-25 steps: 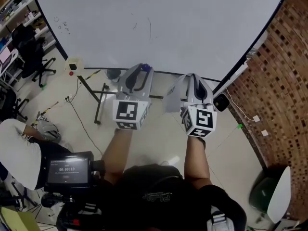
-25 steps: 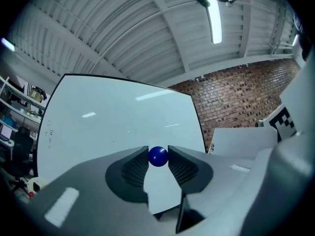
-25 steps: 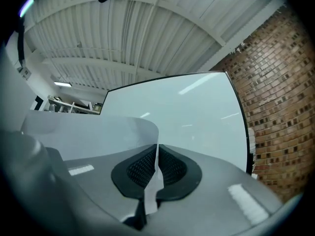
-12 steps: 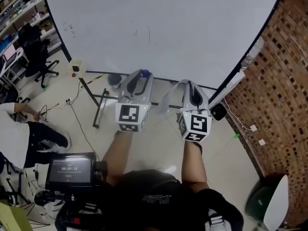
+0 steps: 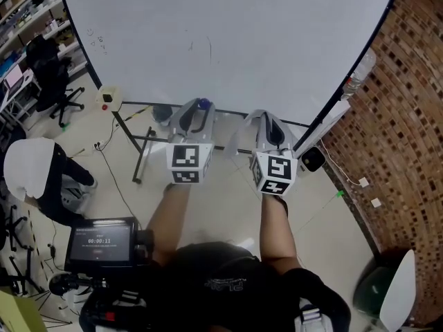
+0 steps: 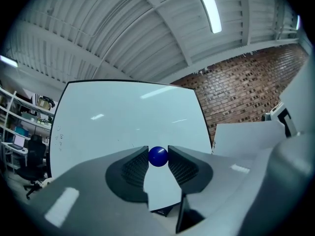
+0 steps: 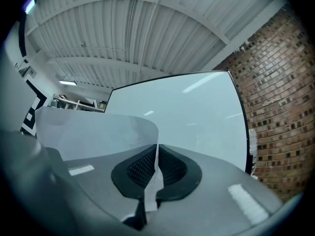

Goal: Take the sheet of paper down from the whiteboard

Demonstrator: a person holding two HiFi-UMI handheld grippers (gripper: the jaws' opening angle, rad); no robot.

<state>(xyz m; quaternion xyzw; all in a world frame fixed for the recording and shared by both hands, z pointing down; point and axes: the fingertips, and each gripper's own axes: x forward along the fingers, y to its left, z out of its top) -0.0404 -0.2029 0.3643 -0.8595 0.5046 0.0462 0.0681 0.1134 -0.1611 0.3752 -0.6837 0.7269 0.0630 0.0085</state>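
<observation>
The thin white sheet of paper (image 7: 93,132) is off the board, pinched between the closed jaws of the right gripper (image 7: 157,149) at frame centre, curling left. The left gripper (image 6: 158,150) is clamped on a small shiny blue ball (image 6: 158,157). The big white whiteboard (image 5: 221,40) fills the top.

Bright even room light, ceiling strip lamp (image 6: 212,9) glaring, reflections on whiteboard (image 6: 128,122), fisheye-dark corners, sharp focus

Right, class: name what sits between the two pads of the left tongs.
A blue ball sits there, gripped at the tips of the left tongs, with the whiteboard behind it. The left gripper view shows this plainly.
</observation>
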